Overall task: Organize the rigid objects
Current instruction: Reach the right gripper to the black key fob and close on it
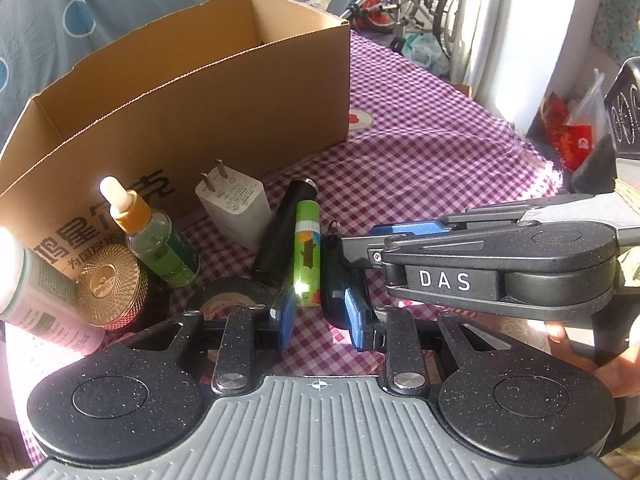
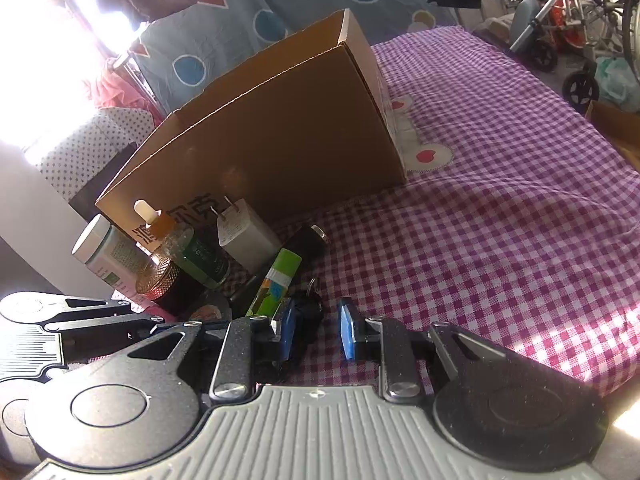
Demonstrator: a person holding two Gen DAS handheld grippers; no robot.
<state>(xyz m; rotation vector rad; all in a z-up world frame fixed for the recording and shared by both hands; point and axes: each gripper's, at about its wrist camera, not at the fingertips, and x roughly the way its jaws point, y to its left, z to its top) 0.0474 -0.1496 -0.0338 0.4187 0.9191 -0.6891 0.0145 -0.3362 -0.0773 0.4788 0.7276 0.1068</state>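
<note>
An open cardboard box (image 1: 192, 92) stands on the purple checked cloth. In front of it lie a dropper bottle (image 1: 154, 236), a white charger plug (image 1: 236, 204), a black cylinder (image 1: 286, 228), a green tube (image 1: 307, 254), a black key fob (image 1: 340, 280), a gold-lidded jar (image 1: 108, 284), a tape roll (image 1: 228, 294) and a white bottle (image 1: 36, 296). My left gripper (image 1: 320, 316) is open and empty, just before the green tube and key fob. My right gripper (image 2: 318, 332) is open, with the key fob (image 2: 308, 312) near its left pad. It reaches in from the right in the left wrist view (image 1: 480, 264).
The box (image 2: 272, 136) is open at the top. The checked cloth (image 2: 500, 220) stretches to the right of the box. A wheelchair (image 2: 580, 32) and bags stand beyond the far edge. A dotted blue fabric hangs behind the box.
</note>
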